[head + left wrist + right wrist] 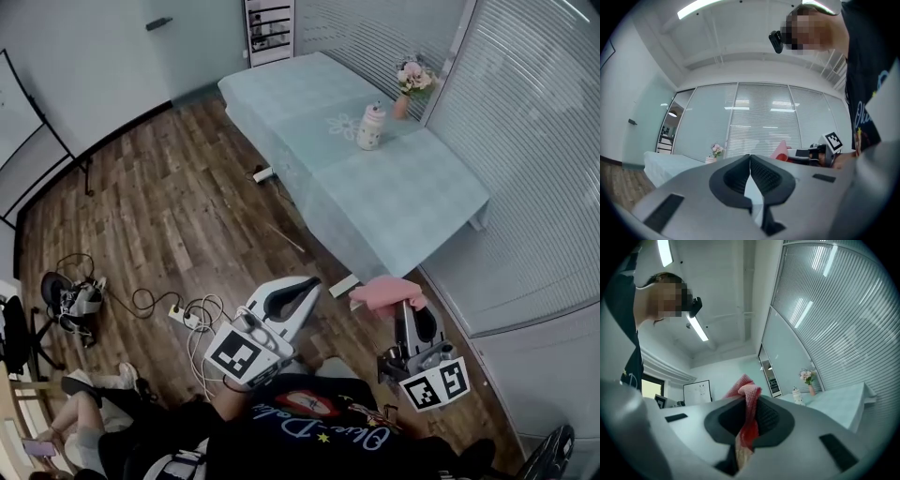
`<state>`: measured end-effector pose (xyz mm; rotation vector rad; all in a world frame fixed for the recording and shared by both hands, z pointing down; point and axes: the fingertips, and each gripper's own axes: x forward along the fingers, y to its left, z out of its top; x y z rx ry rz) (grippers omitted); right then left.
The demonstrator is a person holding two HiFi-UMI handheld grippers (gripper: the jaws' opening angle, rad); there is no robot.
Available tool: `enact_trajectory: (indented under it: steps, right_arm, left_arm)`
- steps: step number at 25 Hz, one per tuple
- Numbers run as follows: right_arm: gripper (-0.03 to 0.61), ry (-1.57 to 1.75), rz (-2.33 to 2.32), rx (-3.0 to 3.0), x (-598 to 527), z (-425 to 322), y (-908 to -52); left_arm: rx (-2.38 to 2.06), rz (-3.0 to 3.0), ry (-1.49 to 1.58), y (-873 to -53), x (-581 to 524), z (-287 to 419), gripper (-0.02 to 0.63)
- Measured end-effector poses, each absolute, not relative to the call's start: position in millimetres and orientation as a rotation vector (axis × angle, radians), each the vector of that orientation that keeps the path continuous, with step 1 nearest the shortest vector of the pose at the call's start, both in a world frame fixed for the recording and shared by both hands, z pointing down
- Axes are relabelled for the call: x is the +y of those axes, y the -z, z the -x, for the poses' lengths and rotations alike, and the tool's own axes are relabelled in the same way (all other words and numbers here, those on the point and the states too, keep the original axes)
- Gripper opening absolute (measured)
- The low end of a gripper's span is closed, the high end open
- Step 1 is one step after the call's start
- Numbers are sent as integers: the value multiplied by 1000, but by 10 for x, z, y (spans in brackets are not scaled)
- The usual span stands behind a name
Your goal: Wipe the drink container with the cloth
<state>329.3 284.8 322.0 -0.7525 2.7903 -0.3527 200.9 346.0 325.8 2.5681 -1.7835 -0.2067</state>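
Note:
The drink container (371, 127), a pale patterned bottle with a lid, stands upright on the table (412, 202) with the light green cloth cover, far ahead of me; it is also small in the right gripper view (797, 396). My right gripper (410, 302) is shut on the pink cloth (384, 293), which bunches out between its jaws (749, 404). My left gripper (309, 286) is shut with nothing in it, jaws touching (749, 161). Both grippers are held near my body, well short of the table. The pink cloth also shows in the left gripper view (780, 152).
A vase of pink flowers (411, 84) stands behind the bottle by the blinds. A power strip with cables (187, 317) lies on the wooden floor at left. A whiteboard stand (56, 141) and a seated person's leg (89, 436) are at the left.

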Motion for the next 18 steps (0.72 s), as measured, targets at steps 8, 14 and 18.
enact_trajectory:
  steps: [8, 14, 18]
  right_arm:
    - [25, 319, 743, 2827, 2789, -3096, -3152]
    - [25, 331, 681, 2836, 2578, -2905, -3209]
    - [25, 365, 654, 2832, 2372, -2790, -3277]
  left_arm:
    - [-1843, -2465, 255, -3353, 3655, -1765, 5]
    - [-1934, -2408, 232, -3403, 3550, -1534, 5]
    - [-1977, -2384, 199, -3408, 3389, -1389, 5]
